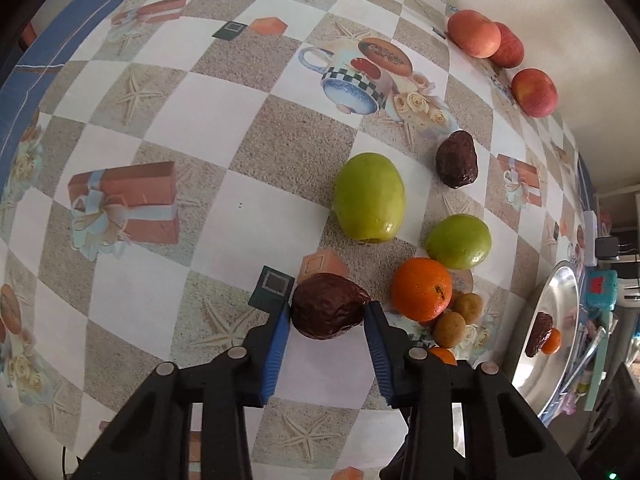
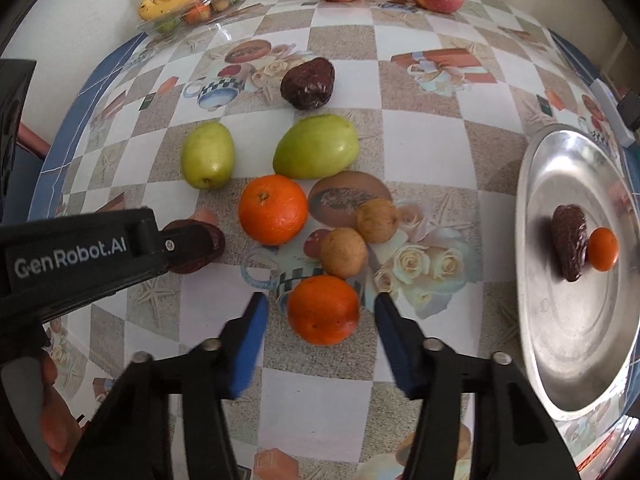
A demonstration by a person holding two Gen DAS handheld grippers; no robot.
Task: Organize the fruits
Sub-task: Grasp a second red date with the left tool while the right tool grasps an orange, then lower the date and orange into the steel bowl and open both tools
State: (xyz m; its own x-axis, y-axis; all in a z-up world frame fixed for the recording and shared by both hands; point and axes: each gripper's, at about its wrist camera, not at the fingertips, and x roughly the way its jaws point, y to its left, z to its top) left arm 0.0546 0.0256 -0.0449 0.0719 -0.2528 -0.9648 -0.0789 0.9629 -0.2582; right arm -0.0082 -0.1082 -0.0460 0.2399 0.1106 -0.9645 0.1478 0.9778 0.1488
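Your left gripper (image 1: 327, 312) jaws grip the dark wrinkled fruit (image 1: 326, 311) on the desk (image 1: 224, 216), left of the large orange (image 2: 273, 209). Your right gripper (image 2: 320, 312) jaws stand open around the small orange (image 2: 323, 309), just below the large orange.

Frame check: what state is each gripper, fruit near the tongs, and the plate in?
Left gripper: tongs closed against wrinkled dark brown fruit, on the table.
Right gripper: tongs open, straddling near orange without contact.
Round silver metal plate: holds a dark wrinkled fruit and a small orange fruit.
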